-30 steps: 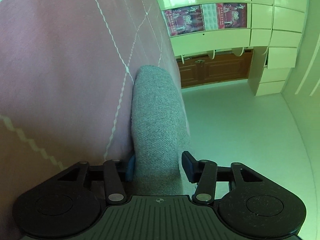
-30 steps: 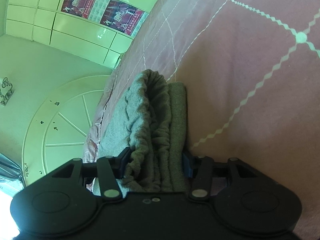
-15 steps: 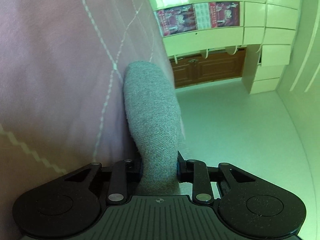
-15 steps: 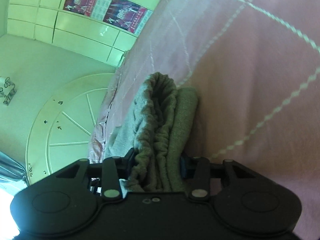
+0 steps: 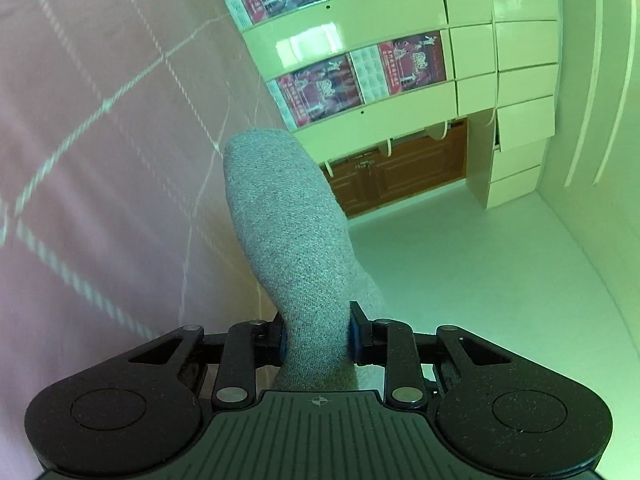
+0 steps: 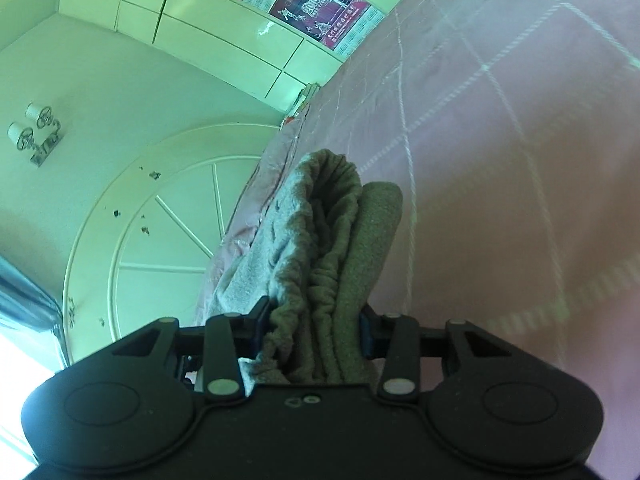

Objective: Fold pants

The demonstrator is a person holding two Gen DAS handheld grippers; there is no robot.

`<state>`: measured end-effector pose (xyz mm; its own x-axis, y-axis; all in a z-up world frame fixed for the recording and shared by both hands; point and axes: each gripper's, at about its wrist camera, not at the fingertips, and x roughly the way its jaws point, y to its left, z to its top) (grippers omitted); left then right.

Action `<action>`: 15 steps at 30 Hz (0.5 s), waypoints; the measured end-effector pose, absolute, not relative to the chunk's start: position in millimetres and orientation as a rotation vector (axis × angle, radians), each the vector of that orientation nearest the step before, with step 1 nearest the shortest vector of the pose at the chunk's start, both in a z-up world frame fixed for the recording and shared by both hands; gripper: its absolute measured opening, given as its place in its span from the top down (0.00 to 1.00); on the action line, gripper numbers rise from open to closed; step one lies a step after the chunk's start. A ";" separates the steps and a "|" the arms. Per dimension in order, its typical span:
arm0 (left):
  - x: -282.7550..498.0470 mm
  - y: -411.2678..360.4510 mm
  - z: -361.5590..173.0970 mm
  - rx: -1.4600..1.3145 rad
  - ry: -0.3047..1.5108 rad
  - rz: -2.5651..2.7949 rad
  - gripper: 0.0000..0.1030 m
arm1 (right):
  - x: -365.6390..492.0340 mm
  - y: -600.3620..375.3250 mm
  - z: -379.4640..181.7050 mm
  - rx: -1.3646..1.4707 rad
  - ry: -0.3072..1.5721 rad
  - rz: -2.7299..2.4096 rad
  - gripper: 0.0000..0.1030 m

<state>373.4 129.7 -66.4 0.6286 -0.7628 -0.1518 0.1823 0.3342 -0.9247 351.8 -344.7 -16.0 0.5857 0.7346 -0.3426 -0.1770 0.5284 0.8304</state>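
The grey knit pants (image 5: 288,232) stick out ahead of my left gripper (image 5: 316,336), which is shut on a smooth folded edge of them, lifted off the pink quilt (image 5: 100,200). In the right wrist view my right gripper (image 6: 312,328) is shut on the bunched elastic waistband of the pants (image 6: 332,240), several layers thick between the pads. More grey cloth trails down to the left of the waistband toward the bed's edge. Both views are rolled sideways.
The pink quilt (image 6: 500,180) with white stitched diamond lines fills one side of each view. Beyond it are pale cabinets with red posters (image 5: 360,76), a brown wooden cabinet (image 5: 400,168), a round white headboard panel (image 6: 160,240) and a wall lamp (image 6: 34,136).
Both grippers closed on the pants, the left from clearly open, and then lifted the cloth up off the quilt. The quilt now sits farther from both cameras.
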 end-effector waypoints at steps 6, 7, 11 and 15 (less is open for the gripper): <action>445.5 163.2 -88.8 -0.985 0.689 -0.581 0.73 | 424.3 -328.6 -58.5 0.841 0.811 0.578 0.67; 455.6 167.5 -102.7 -0.988 0.706 -0.534 0.73 | 432.5 -327.7 -76.6 0.840 0.827 0.558 0.66; 458.2 167.6 -135.8 -0.943 0.672 -0.527 0.75 | 430.0 -337.0 -130.9 0.950 0.759 0.569 0.67; 458.9 172.2 -132.9 -0.945 0.674 -0.534 0.75 | 423.5 -337.0 -127.8 0.937 0.746 0.595 0.63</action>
